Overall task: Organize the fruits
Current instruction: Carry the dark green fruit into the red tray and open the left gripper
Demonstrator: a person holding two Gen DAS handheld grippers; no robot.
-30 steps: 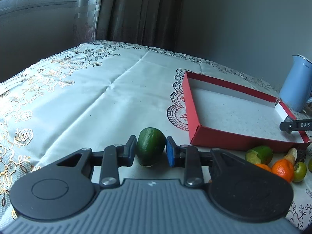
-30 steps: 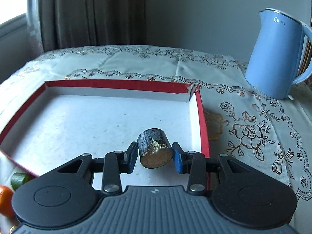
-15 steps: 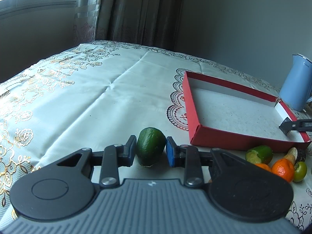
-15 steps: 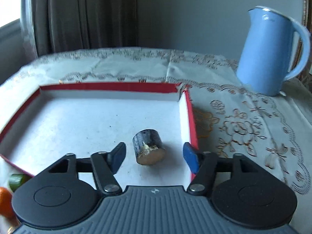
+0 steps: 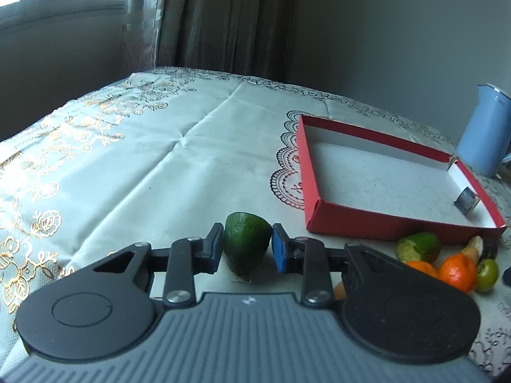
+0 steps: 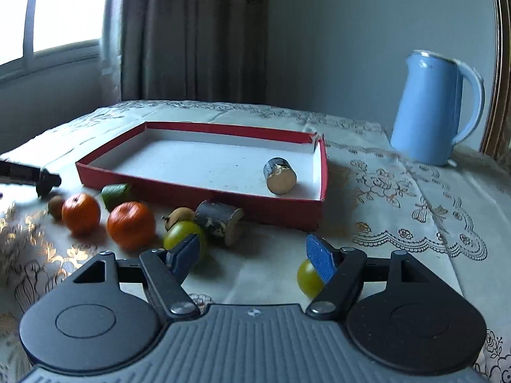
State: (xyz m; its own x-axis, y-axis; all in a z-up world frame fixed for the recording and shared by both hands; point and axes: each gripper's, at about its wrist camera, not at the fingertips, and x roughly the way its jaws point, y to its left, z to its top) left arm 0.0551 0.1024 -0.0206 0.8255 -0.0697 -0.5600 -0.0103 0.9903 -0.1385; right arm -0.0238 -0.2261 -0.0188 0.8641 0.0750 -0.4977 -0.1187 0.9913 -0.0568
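my left gripper (image 5: 246,249) is clenched on a dark green fruit (image 5: 246,245), both pads pressing its sides, low over the tablecloth (image 5: 159,172) just short of the near left corner of the red tray (image 5: 377,217). my right gripper (image 6: 252,255) has its jaws opening with nothing between them; it sits off the tray's near edge, above the loose pile. one dark cut piece (image 6: 280,175) lies inside the tray by its right wall, near the front right corner. waiting on the cloth along the tray's front edge: two oranges (image 6: 81,212), a green half fruit (image 6: 115,193), a second dark cut piece (image 6: 218,220), a yellow-green round fruit (image 6: 182,234) beside my right gripper's left pad, another (image 6: 308,279) partly behind the right pad, and a small brown item that i cannot identify, the view being soft there. judgement: sorting is at an early stage, one piece placed, one in hand, the rest outstanding. the next move calls for my left side to carry the green fruit over the tray's wall and set it down on the white floor, while my right lines its pads on either side of one loose fruit; round ones may roll if nudged. surface: cream embroidered cloth with creases, covering the table. room: blue kettle (image 6: 431,108) at the far right corner, curtain and window behind, grey wall.
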